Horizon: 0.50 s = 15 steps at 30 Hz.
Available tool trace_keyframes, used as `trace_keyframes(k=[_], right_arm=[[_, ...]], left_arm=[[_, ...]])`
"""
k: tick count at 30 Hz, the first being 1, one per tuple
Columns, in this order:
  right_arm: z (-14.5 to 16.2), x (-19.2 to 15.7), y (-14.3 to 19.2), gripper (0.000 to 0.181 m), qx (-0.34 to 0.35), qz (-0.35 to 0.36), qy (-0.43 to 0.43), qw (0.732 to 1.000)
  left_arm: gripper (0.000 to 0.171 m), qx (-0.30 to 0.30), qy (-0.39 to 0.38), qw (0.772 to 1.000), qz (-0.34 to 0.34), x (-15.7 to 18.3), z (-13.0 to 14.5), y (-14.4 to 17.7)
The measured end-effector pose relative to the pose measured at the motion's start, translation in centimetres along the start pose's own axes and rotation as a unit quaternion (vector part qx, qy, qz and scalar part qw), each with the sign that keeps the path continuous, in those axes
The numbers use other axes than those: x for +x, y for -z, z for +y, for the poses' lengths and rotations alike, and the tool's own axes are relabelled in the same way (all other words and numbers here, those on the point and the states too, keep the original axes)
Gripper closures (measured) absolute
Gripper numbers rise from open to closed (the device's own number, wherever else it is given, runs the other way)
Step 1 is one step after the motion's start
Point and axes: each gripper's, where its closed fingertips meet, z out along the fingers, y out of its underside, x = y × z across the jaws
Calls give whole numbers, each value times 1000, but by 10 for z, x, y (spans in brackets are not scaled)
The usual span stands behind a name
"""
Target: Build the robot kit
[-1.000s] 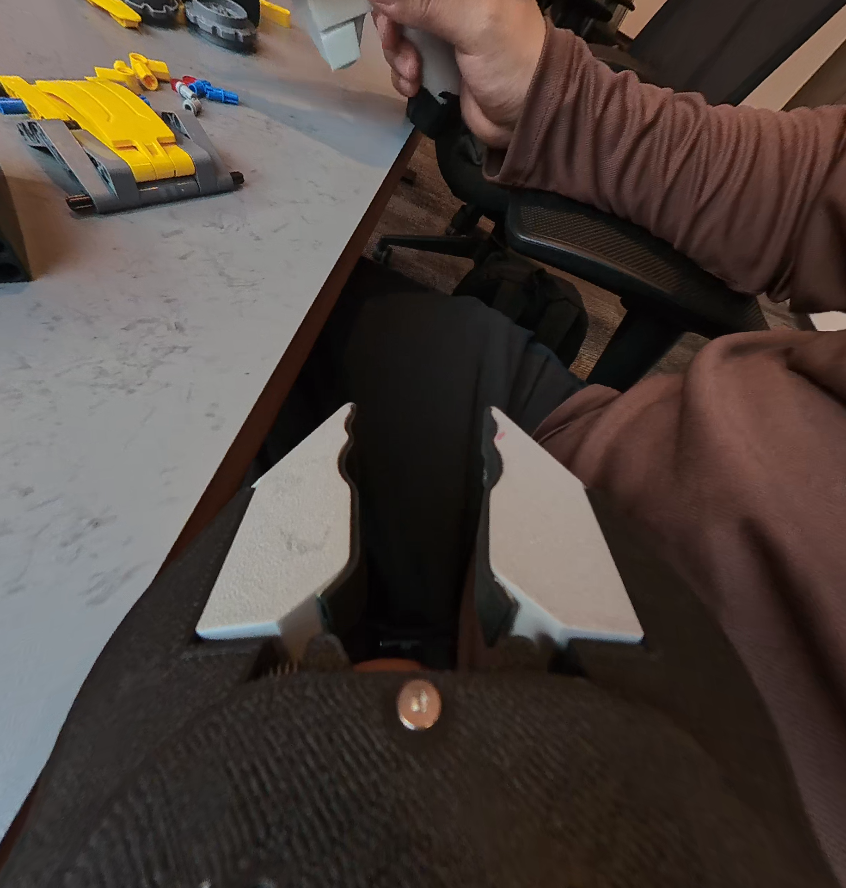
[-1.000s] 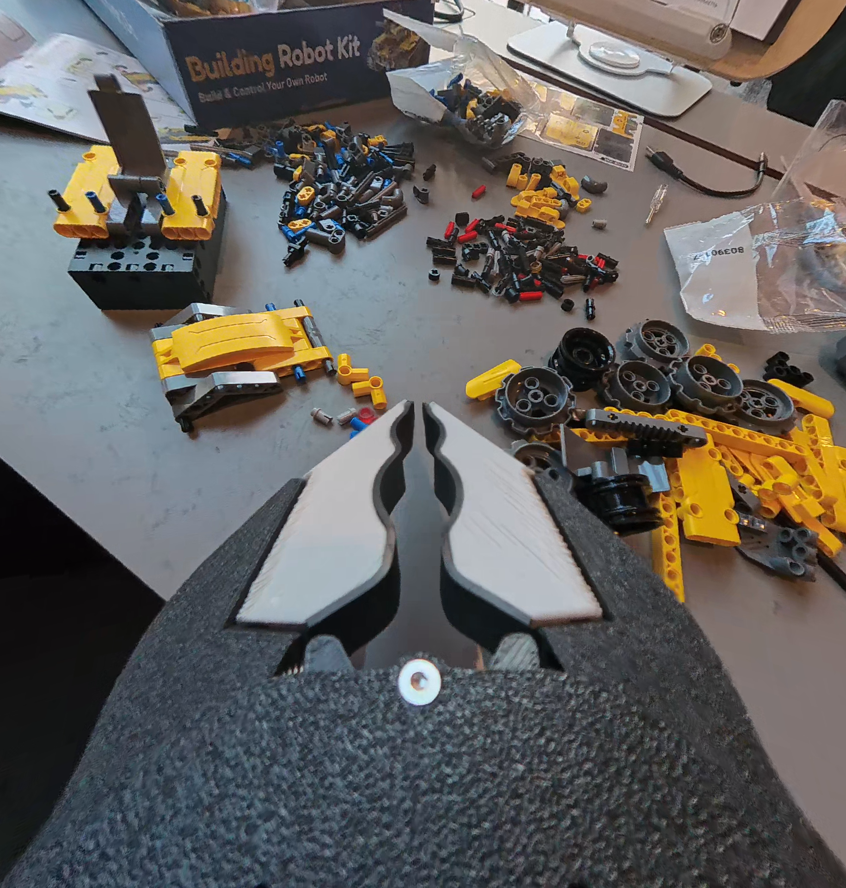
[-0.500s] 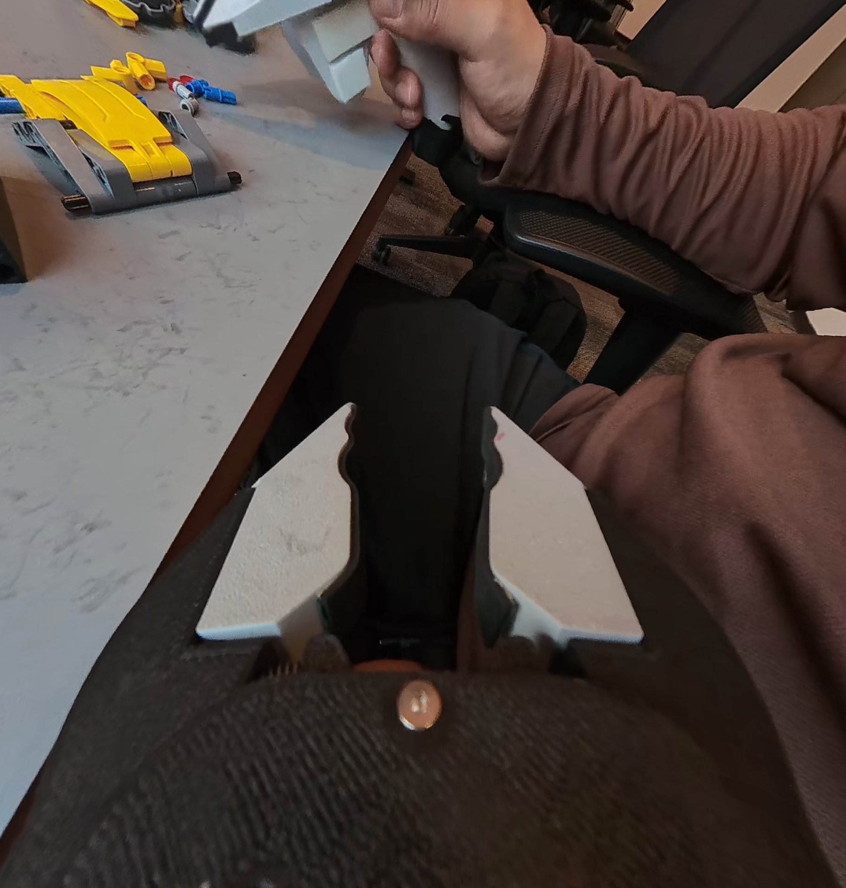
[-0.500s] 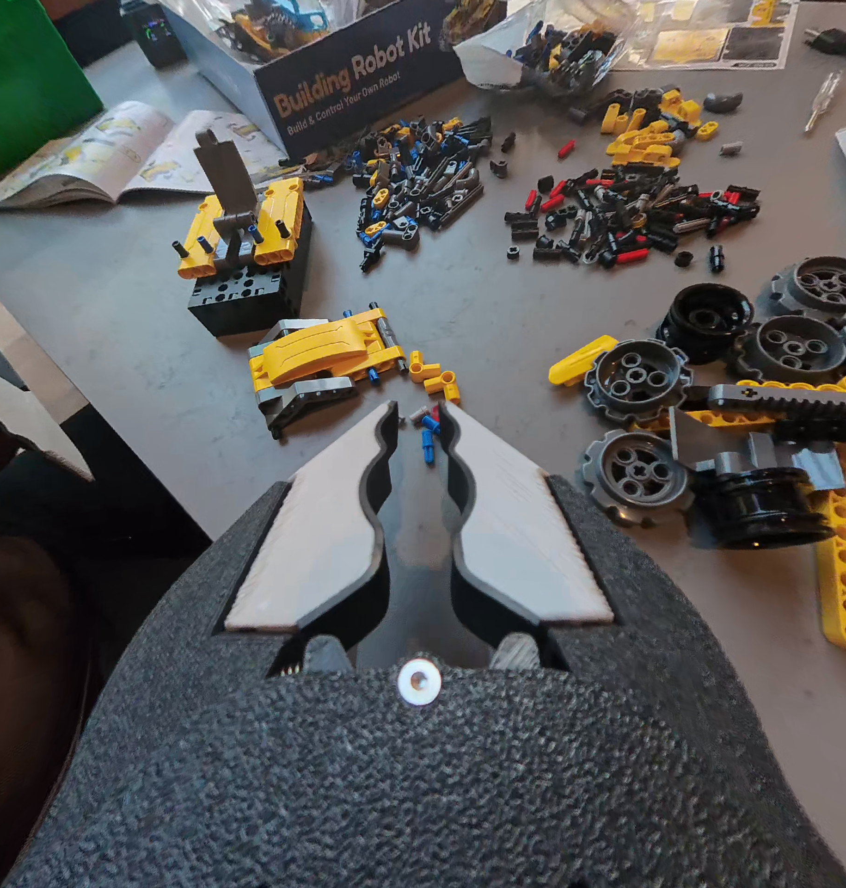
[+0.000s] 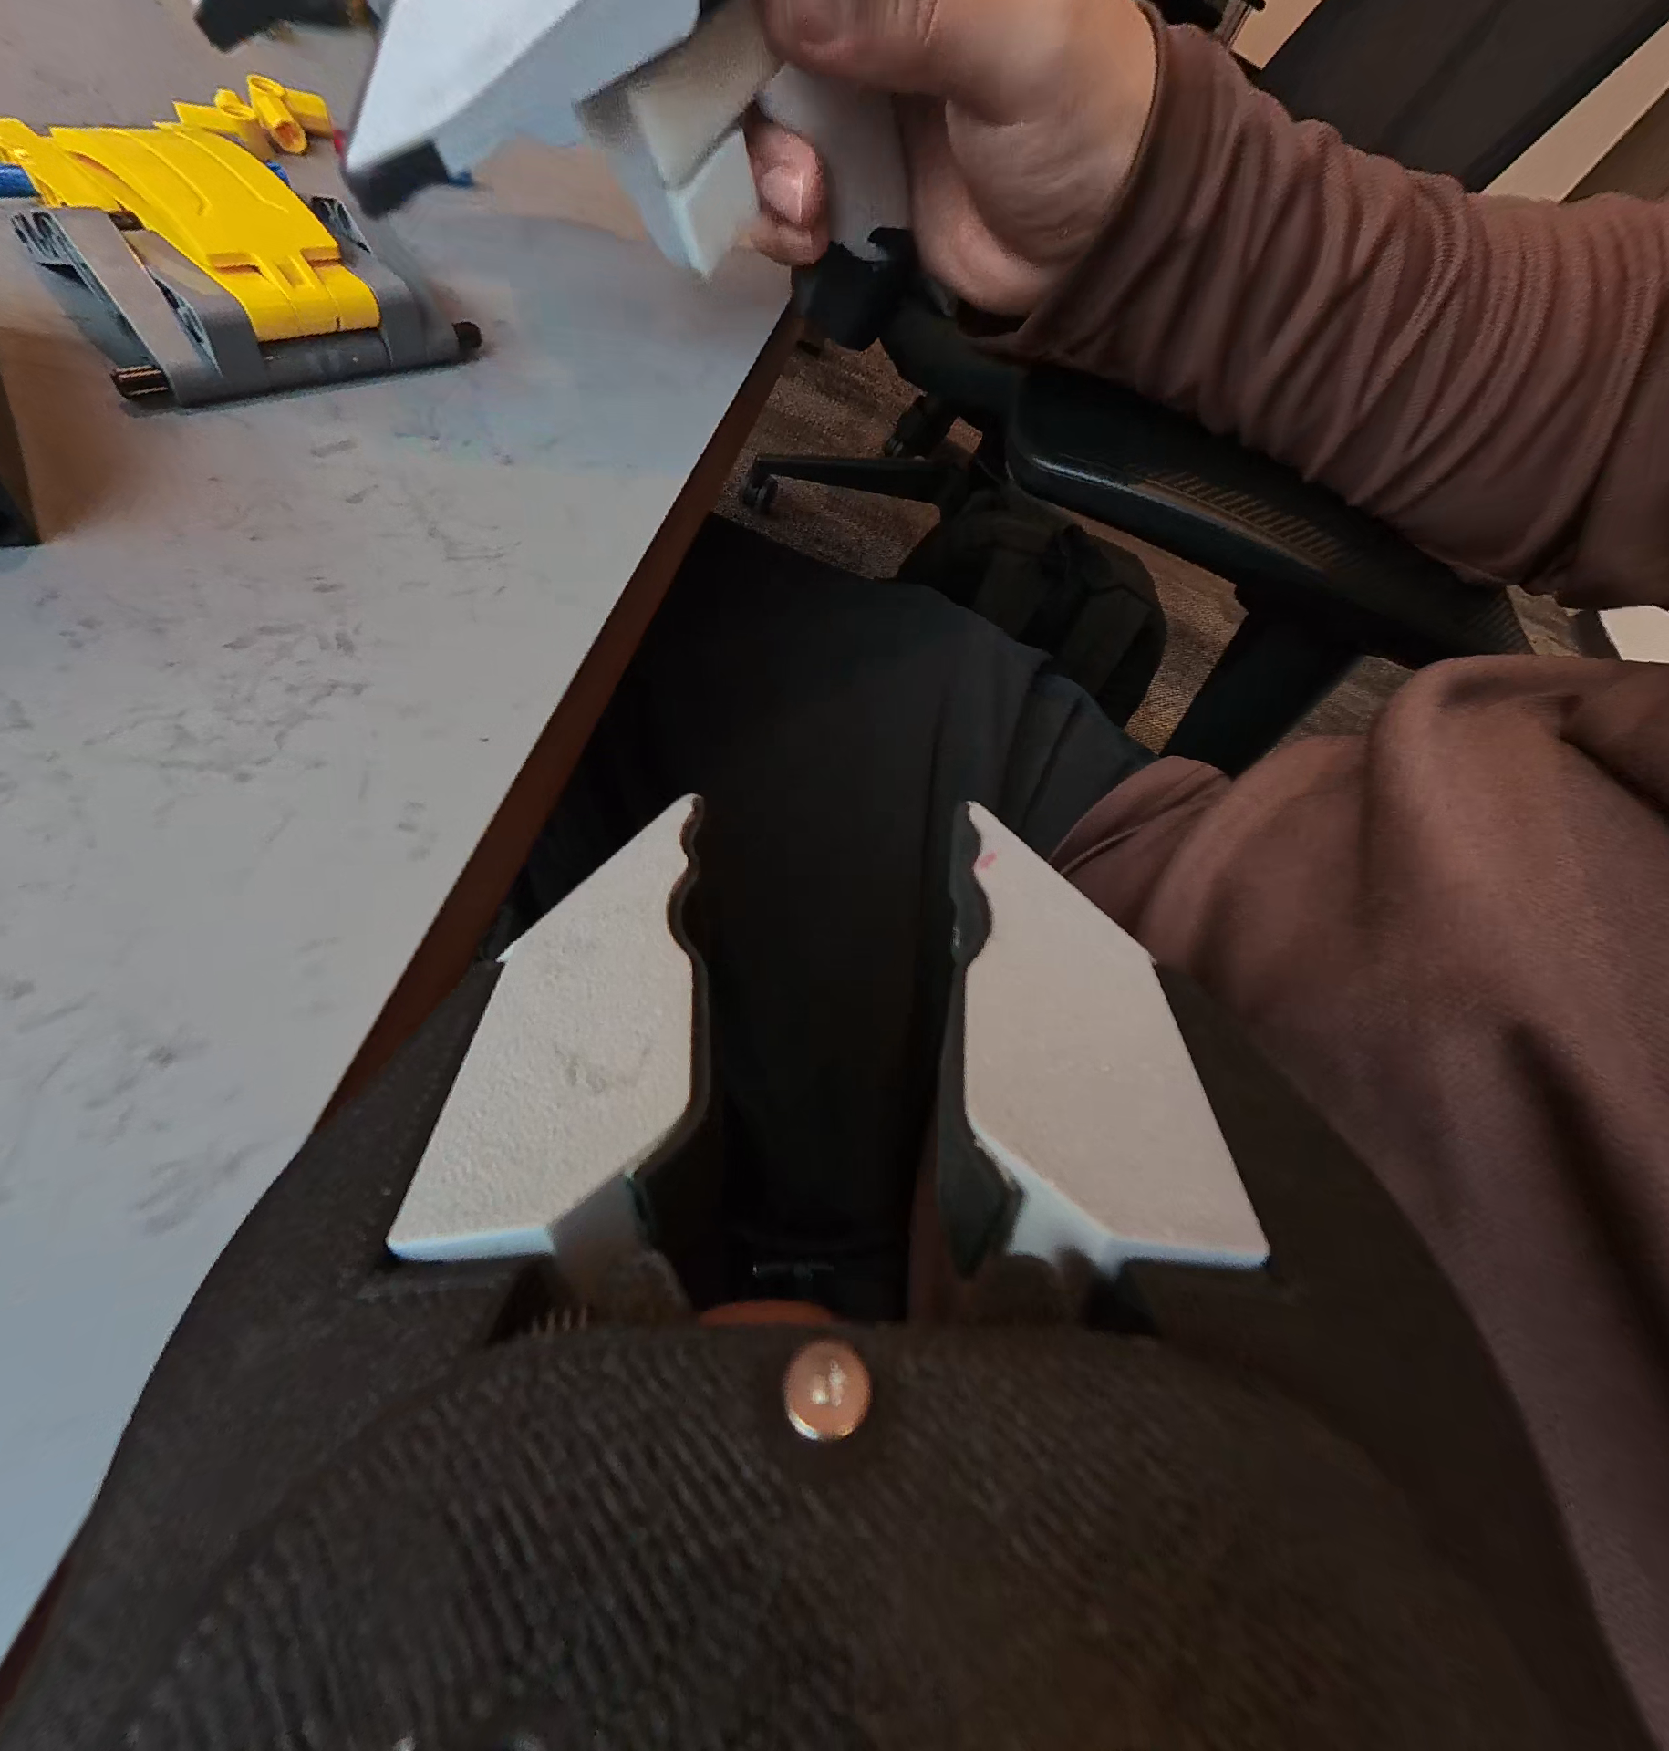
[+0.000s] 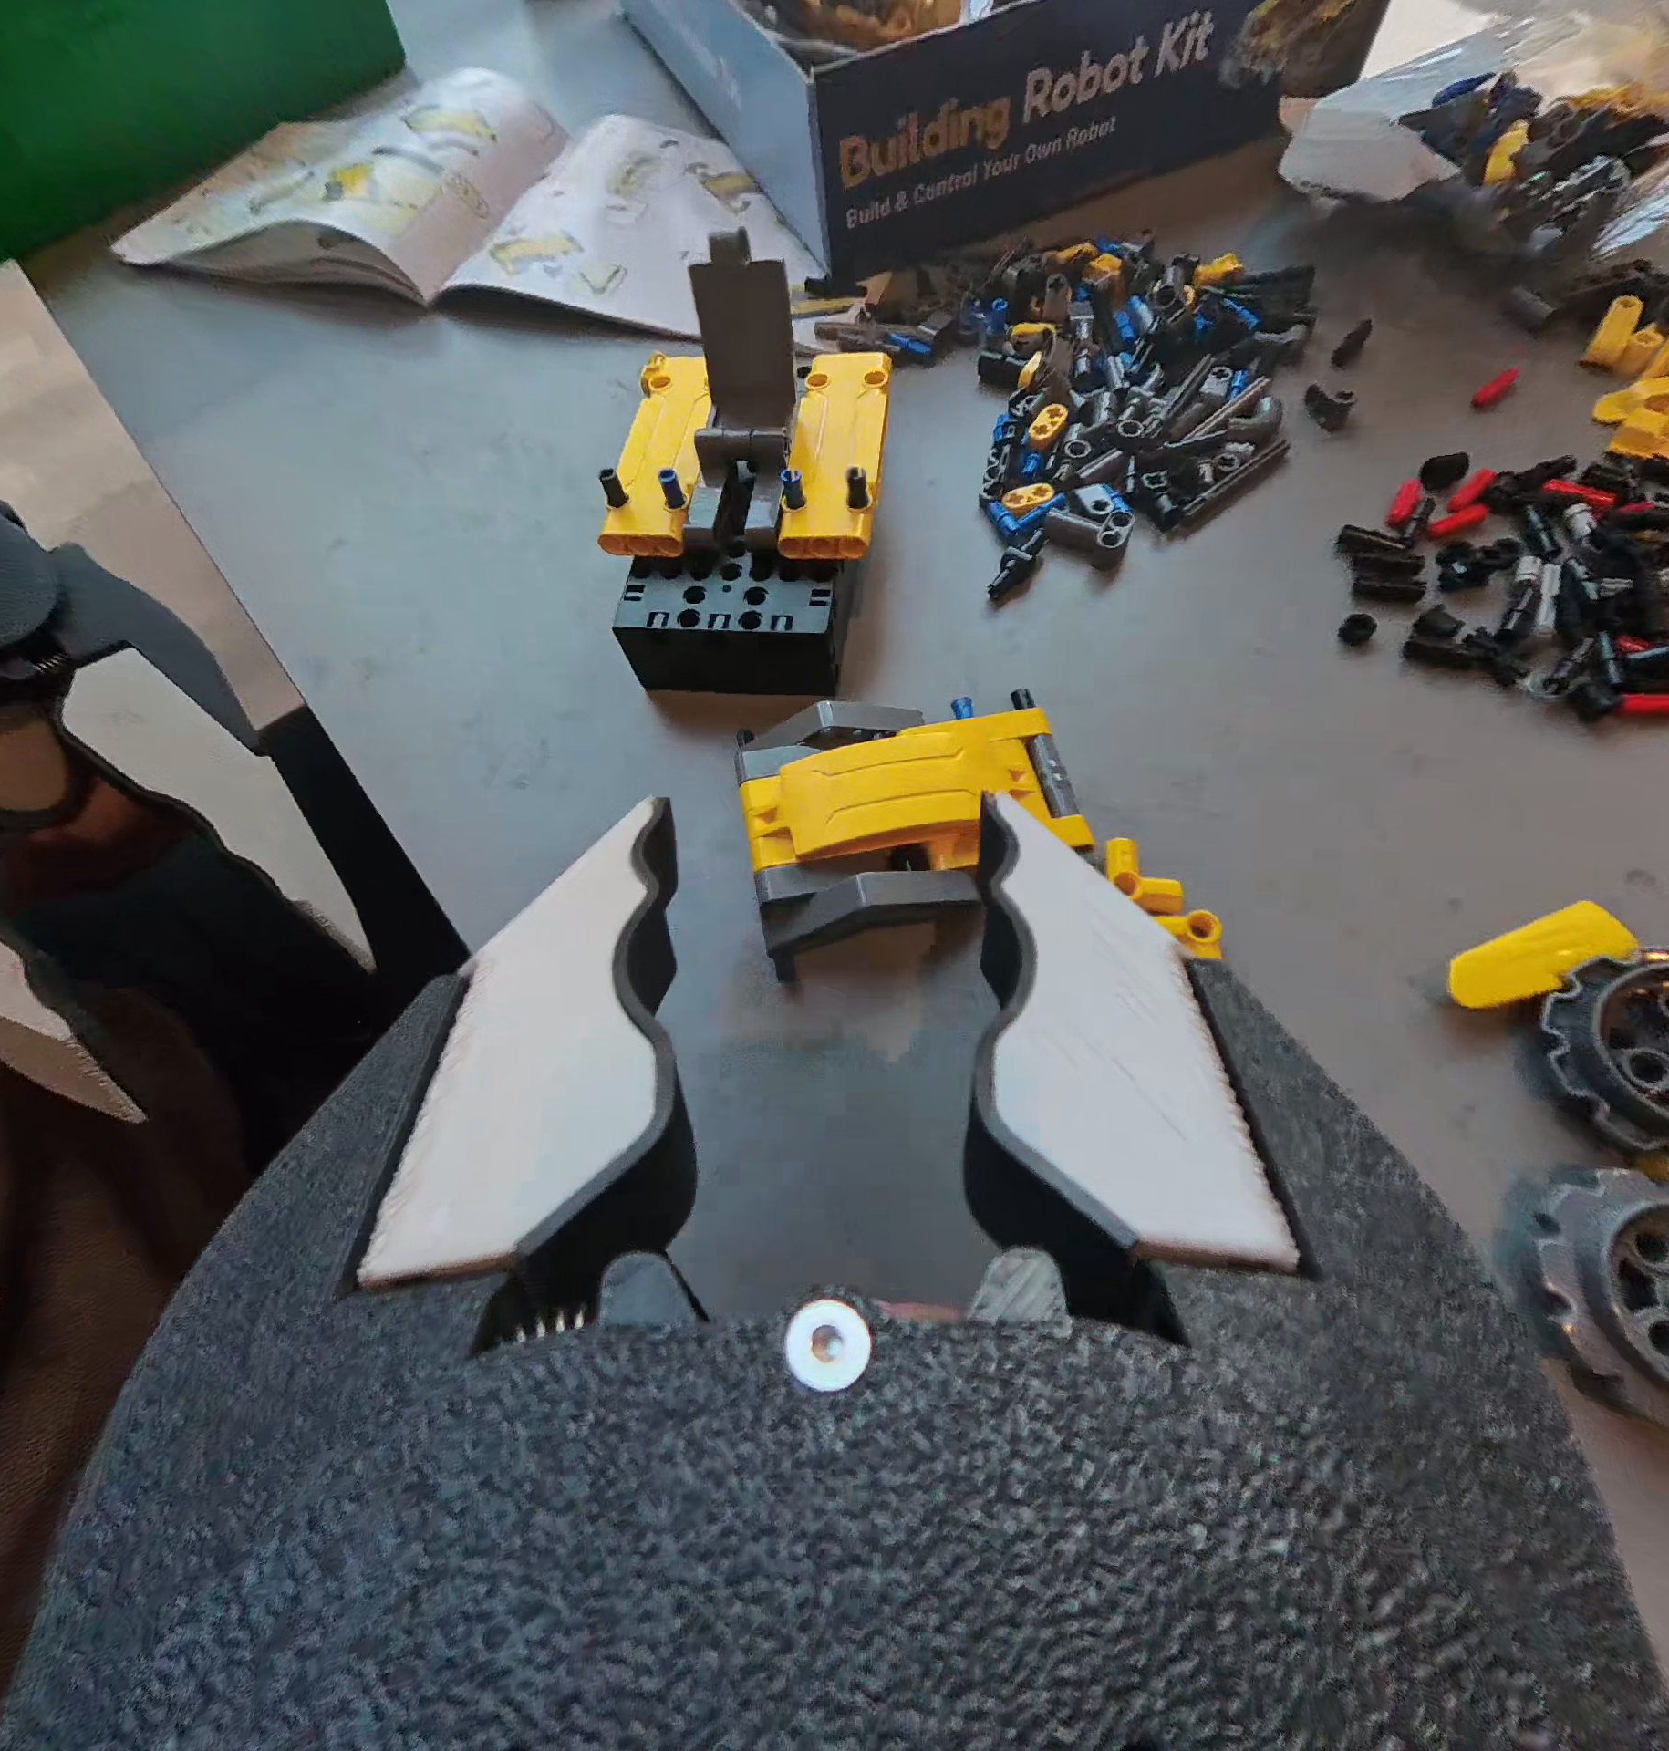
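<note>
Hovering just above the bench (image 6: 414, 531), the right hand-held gripper (image 6: 826, 824) is released, jaws spread wide with nothing between them. A yellow and grey toy part (image 6: 897, 815) lies flat on the bench right ahead of the fingertips, its near grey end showing in the gap between them; contact cannot be told. Just beyond it stands a black block (image 6: 731, 630) topped with yellow panels and an upright grey piece. To the right of that sits a pile of small black, blue and yellow pieces (image 6: 1134, 426), and further right a pile of black and red pins (image 6: 1532, 587). Black toothed wheels (image 6: 1646, 1052) lie at the right edge, with a loose yellow piece (image 6: 1532, 952) touching the nearest one. A dark box (image 6: 1030, 123) and an open booklet (image 6: 452, 199) sit at the back.

The left hand-held gripper (image 5: 831, 824) is off the bench, beside its edge, over the person's lap; released too, jaws apart and empty. In that view a hand (image 5: 963, 123) in a brown sleeve (image 5: 1361, 313) grips the handle of the right hand-held gripper above the bench edge, near the yellow and grey toy part. An office chair armrest (image 5: 1219, 502) shows below the sleeve.
</note>
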Motion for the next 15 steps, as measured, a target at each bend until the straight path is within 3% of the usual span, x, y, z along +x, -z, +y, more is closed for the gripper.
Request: trace_keyframes(k=[9,15], right_arm=[[-6,-9,-32,121,-59,27,100,993],[8,-9,-36,138,-94,21,118,988]], left_arm=[[125,-8,-5,1000,0,0,3,-3],[125,-14,-27,1000,-8,1,4,-1]])
